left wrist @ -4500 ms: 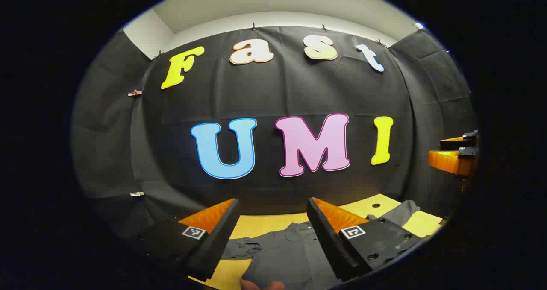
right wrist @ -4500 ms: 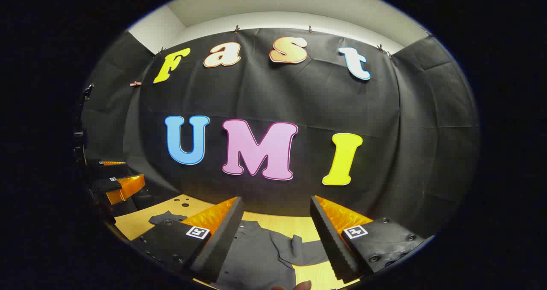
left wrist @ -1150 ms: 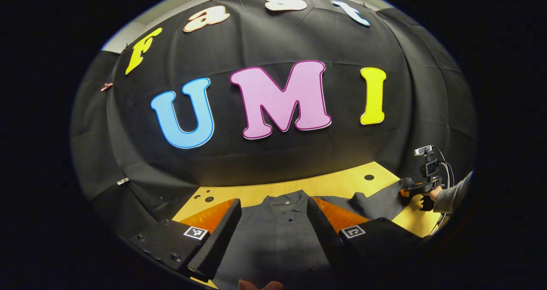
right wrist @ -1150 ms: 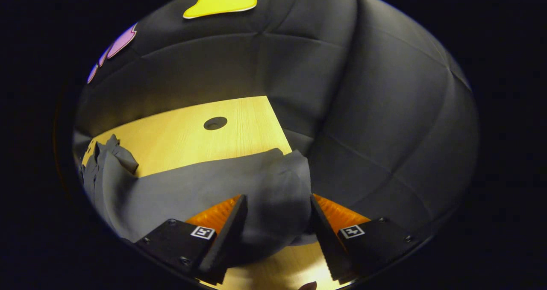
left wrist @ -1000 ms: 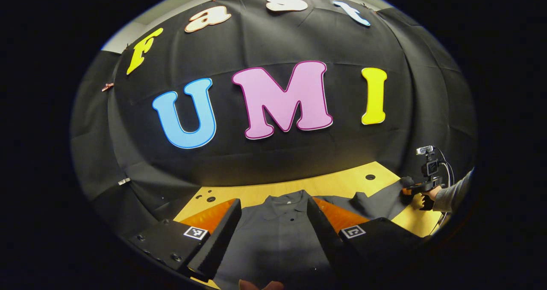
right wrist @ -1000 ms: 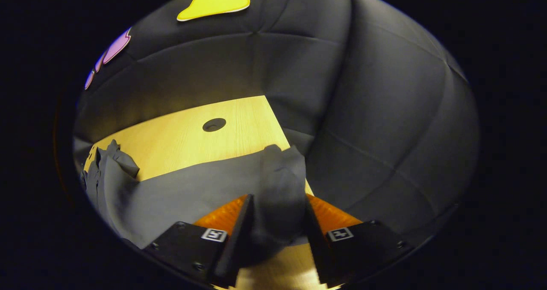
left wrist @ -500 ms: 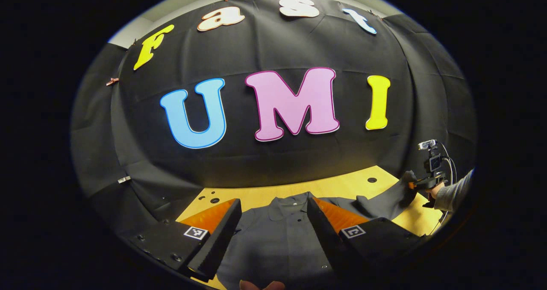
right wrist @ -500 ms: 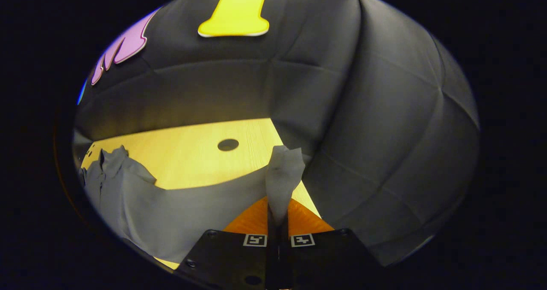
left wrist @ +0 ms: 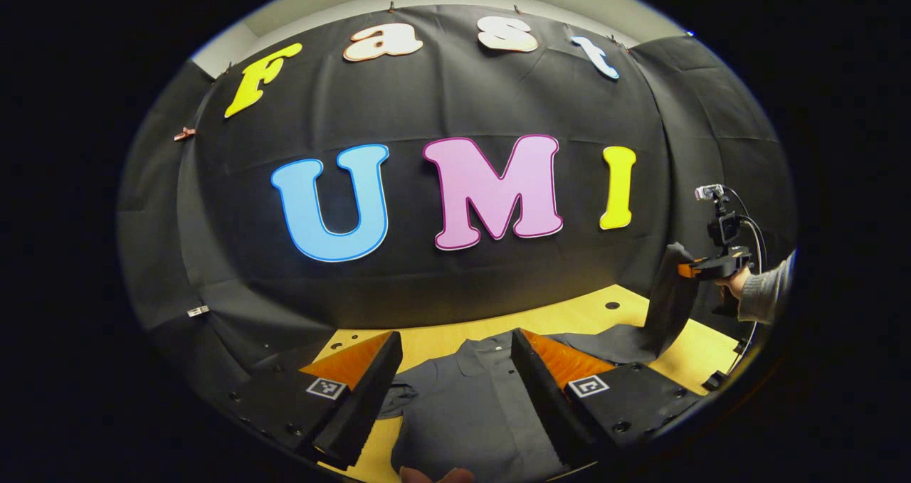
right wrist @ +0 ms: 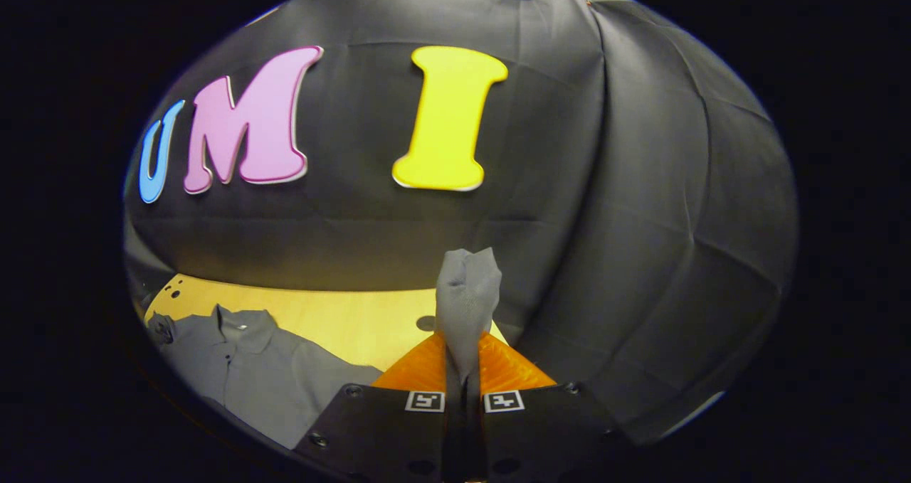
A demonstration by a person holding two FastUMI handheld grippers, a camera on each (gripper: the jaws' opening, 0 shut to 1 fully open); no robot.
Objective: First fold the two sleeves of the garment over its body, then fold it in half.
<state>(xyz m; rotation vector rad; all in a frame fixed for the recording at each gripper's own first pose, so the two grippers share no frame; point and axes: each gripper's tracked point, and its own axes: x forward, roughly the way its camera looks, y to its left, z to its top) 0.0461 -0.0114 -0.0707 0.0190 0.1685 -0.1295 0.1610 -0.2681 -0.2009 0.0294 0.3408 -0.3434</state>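
Note:
A grey collared shirt (left wrist: 470, 405) lies flat on the yellow wooden table (left wrist: 569, 316), collar toward the back wall. My left gripper (left wrist: 455, 383) hovers open above the shirt's chest, nothing between its fingers. My right gripper (right wrist: 464, 369) is shut on the end of the shirt's right sleeve (right wrist: 466, 298), which sticks up between its fingers. In the left gripper view that sleeve (left wrist: 665, 305) hangs lifted off the table at the far right, held by the right gripper (left wrist: 687, 269) in a person's hand (left wrist: 733, 280). The shirt's body (right wrist: 263, 376) lies at lower left in the right gripper view.
The black cloth wall closes in the table at the back and both sides. Small round holes (left wrist: 611, 304) dot the tabletop near its far corners. Bare table (right wrist: 356, 323) lies between the collar and the back wall.
The right gripper closed on the sleeve end, then lifted it well above the table and turned toward the shirt's body. The left gripper stayed open over the shirt, tilting slightly.

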